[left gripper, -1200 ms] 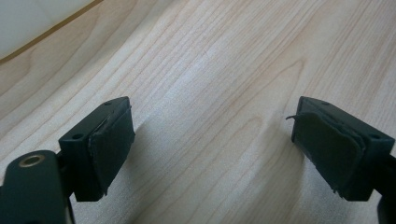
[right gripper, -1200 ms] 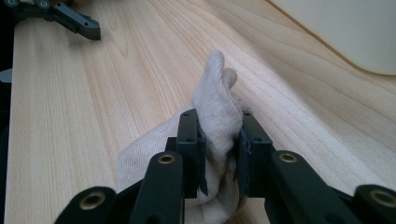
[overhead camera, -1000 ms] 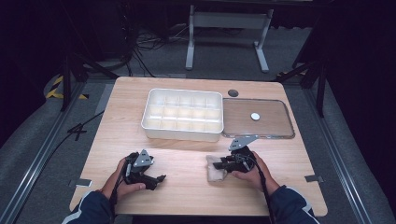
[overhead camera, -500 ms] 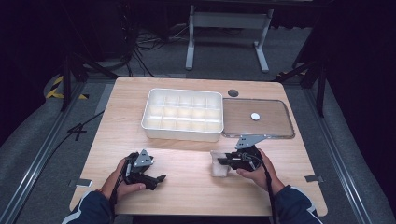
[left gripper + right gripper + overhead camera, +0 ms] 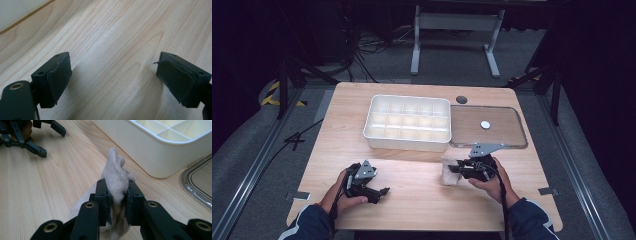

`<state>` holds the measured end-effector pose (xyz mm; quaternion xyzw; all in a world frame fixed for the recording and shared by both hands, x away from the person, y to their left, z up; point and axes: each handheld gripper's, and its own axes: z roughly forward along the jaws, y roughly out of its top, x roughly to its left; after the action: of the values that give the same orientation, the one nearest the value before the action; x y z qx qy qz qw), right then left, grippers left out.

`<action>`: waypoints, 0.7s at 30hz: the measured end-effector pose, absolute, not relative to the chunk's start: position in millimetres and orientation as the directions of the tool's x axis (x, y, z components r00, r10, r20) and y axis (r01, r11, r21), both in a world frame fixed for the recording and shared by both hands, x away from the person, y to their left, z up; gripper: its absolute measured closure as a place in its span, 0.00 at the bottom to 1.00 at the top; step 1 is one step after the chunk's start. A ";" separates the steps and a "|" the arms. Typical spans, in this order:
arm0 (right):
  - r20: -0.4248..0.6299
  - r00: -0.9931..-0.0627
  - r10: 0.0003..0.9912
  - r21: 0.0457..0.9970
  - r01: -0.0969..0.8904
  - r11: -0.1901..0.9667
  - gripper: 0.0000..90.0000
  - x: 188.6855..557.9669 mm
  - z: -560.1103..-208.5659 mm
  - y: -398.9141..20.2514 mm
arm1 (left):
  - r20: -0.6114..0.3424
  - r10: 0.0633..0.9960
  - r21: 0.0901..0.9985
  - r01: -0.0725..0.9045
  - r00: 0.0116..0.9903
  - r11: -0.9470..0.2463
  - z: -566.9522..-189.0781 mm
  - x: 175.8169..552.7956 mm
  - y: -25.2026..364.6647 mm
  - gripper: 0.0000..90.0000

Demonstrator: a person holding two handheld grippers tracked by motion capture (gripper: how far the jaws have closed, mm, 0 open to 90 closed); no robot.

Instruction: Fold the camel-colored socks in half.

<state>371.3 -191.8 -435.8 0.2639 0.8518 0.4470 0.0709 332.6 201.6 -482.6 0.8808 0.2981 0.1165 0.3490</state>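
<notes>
My right gripper [image 5: 117, 202] is clamped on a cream cloth [image 5: 115, 178], its 2 black jaws pinching a bunched fold. The cloth is soft, nubbly woven fabric, crumpled into a ridge whose long axis runs straight ahead of my jaws, its peak pointing away from me and up, its lower end trailing under the jaws onto the pale wood-grain table [image 5: 45, 185]. Ahead and right of the jaws sits a white, smooth plastic tray [image 5: 160, 157] with square compartments. My left gripper [image 5: 113, 80] rests with jaws apart over bare wood.
</notes>
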 end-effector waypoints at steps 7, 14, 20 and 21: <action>0.111 -0.846 0.521 0.808 0.382 0.448 0.84 372.3 -433.3 -196.1 | -0.011 0.599 0.685 0.442 0.801 -0.579 -483.0 334.1 201.5 0.14; 0.093 -0.839 0.536 0.823 0.368 0.432 0.84 376.4 -428.6 -199.8 | -0.011 0.586 0.682 0.435 0.810 -0.588 -483.1 336.5 201.7 0.12; 0.090 -0.828 0.554 0.833 0.367 0.413 0.84 375.6 -425.3 -207.1 | -0.012 0.584 0.682 0.434 0.812 -0.589 -483.4 337.8 201.1 0.11; 0.087 -0.827 0.555 0.835 0.365 0.413 0.84 375.8 -424.8 -208.1 | -0.012 0.584 0.682 0.434 0.812 -0.589 -483.3 337.8 201.1 0.11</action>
<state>375.8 -208.1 -424.8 0.2757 0.8343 0.4664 0.1022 337.8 201.1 -483.3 0.8849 0.2874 0.1069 0.3506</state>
